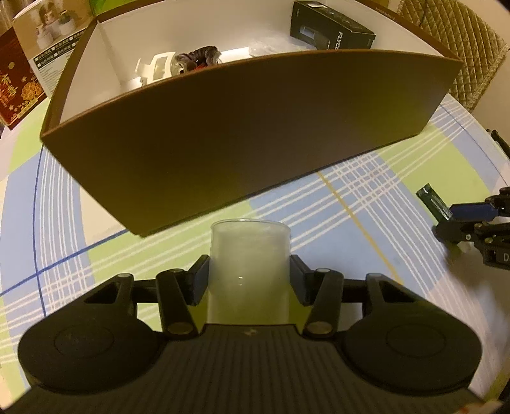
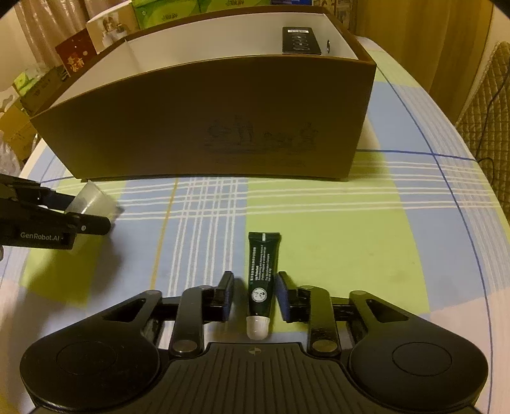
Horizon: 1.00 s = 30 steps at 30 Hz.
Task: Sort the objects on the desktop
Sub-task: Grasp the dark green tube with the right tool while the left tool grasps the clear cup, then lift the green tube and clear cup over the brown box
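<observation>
My left gripper [image 1: 249,274] is shut on a frosted plastic cup [image 1: 249,264] and holds it just in front of the brown box [image 1: 242,133]. It also shows in the right wrist view [image 2: 95,216] with the cup [image 2: 94,200]. My right gripper [image 2: 255,293] is open around a dark green tube [image 2: 262,274] with a white cap that lies on the tablecloth between its fingers, a gap on each side. In the left wrist view the right gripper [image 1: 452,219] and the tube [image 1: 435,202] are at the far right.
The brown box [image 2: 223,127] has white inner walls and a divider. It holds a black carton [image 1: 331,28], a white object [image 1: 156,67] and a dark scrunchie-like item [image 1: 200,55]. Printed boxes [image 1: 25,63] stand behind at left. A quilted chair [image 1: 459,47] is at right.
</observation>
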{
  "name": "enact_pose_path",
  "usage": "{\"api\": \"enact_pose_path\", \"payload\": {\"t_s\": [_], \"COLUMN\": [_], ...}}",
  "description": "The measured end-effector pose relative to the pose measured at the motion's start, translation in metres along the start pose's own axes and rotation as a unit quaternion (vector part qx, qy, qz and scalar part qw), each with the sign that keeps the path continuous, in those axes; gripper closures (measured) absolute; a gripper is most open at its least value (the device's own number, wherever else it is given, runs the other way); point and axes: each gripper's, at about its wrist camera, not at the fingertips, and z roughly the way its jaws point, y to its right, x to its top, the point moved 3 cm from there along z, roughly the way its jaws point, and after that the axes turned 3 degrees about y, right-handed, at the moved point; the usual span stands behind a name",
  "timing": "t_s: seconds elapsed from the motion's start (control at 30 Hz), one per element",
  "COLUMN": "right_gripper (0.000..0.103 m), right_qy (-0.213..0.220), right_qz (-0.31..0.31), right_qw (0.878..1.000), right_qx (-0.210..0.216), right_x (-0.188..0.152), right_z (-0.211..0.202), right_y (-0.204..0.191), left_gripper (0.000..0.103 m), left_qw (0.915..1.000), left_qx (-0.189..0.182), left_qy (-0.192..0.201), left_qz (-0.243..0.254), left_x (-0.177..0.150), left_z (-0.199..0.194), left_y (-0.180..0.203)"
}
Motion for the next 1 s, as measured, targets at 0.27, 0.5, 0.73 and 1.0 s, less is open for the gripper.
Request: {"api": "enact_pose_path", "payload": {"t_s": [0.27, 0.5, 0.73, 1.0], "right_gripper": [0.072, 0.089, 0.089, 0.089], "right_qy": [0.014, 0.020, 0.004, 0.006], "right_qz": [-0.041, -0.068, -0.064, -0.051], "right_qw": [0.999, 0.997, 0.998, 0.998], "right_qx": [-0.022, -0.018, 0.010, 0.041], "right_x": [-0.003, -0.010, -0.014, -0.013], "right_z": [0.006, 0.005, 0.002, -0.013], "right_y": [-0.011, -0.017, -0.017, -0.018], "left_gripper": [0.056, 0.056, 0.056, 0.056], "left_qw": [0.9992, 0.9991, 0.9989, 0.9985], "left_qx": [0.010, 0.012, -0.001, 0.000], "left_qy": [-0.016, -0.020, -0.016, 0.002], "left_qz": [-0.036, -0.036, -0.044, -0.055], "left_x": [-0.007, -0.014, -0.026, -0.023], "left_z": [-0.006, -0.012, -0.026, -0.045], "left_y": [-0.001, 0.010, 0.024, 0.033]}}
